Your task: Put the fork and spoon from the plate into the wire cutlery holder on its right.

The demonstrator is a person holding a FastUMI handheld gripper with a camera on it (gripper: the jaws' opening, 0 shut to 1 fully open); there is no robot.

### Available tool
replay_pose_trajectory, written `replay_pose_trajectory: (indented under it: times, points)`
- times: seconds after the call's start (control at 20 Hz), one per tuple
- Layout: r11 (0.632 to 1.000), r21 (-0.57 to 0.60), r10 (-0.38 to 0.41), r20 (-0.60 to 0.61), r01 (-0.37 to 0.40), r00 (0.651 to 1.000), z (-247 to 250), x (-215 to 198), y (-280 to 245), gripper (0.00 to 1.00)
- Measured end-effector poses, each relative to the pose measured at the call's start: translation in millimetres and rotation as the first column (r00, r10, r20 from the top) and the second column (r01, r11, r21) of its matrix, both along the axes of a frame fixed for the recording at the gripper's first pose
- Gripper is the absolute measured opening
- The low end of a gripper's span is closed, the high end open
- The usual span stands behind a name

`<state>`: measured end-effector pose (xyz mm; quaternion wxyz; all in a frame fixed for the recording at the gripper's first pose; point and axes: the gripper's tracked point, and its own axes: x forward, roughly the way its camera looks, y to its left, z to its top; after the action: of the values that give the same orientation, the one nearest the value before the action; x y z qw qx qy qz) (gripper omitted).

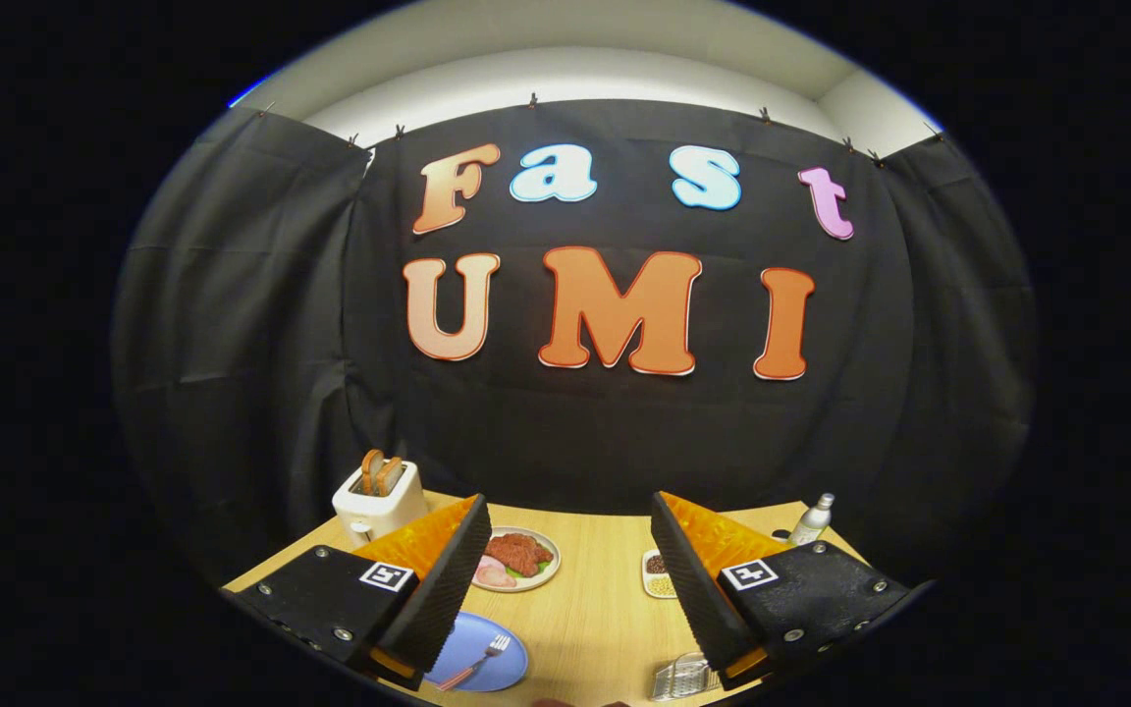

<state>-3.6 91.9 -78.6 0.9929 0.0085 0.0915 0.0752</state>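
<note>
A blue plate (pixel 487 656) lies on the wooden table just under my left finger, which covers part of it. On it rests a fork (pixel 479 662) with a reddish handle; I can make out no spoon. A wire cutlery holder (pixel 681 677) peeks out low beside my right finger, to the plate's right. My gripper (pixel 565 579) hangs well above the table, open wide, with nothing between its fingers.
A white toaster (pixel 379 501) with two bread slices stands at the back left. A plate of food (pixel 518 560) sits beyond the blue plate. A small white dish (pixel 659 574) of beans and a bottle (pixel 811 520) stand at the back right.
</note>
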Motion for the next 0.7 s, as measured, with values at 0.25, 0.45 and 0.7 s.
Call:
replay_pose_trajectory:
  times: [0.25,0.45,0.7]
  points:
    - [1.000,0.004,0.023,-0.089,-0.023,0.996,-33.9,-4.8,30.2,0.98]
    - [0.999,-0.006,0.042,-0.174,-0.043,0.984,-64.1,-10.9,48.6,0.98]
    - [0.998,-0.001,0.057,-0.324,-0.061,0.944,-115.7,-26.9,70.7,0.97]
